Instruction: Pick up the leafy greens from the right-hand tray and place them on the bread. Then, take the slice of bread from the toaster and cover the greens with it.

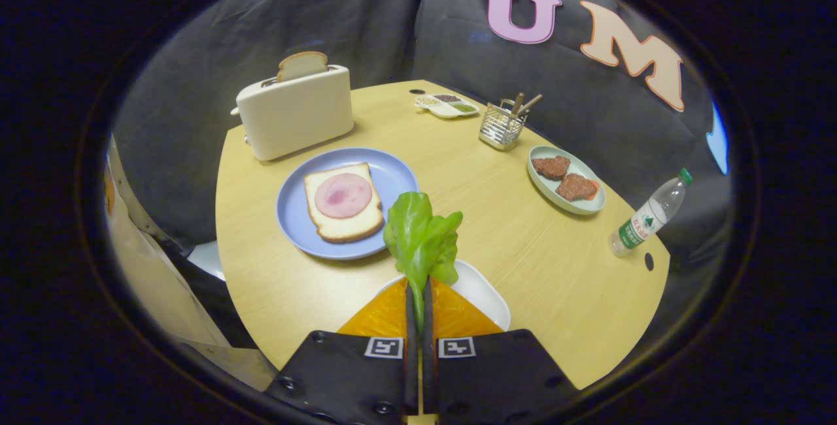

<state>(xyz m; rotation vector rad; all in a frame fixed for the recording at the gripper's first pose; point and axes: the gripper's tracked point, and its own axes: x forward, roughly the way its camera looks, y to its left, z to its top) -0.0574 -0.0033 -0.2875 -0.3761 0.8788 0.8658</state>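
green leafy greens (423, 235), blue plate (294, 222), cream toaster (294, 114)

The leafy greens (423, 237), a bright green ruffled leaf with a pale stem, stand upright with the stem pinched between the two closed fingers of the gripper (419, 294), lifted above the white tray (487, 294) that lies just beneath them. Beyond the fingers and a little left, a square slice of white bread (343, 203) topped with a round pink slice of ham (343, 195) lies flat on a blue plate (399, 173). Behind the plate a cream toaster (295, 112) stands with a second bread slice (301, 65) poking up out of its slot
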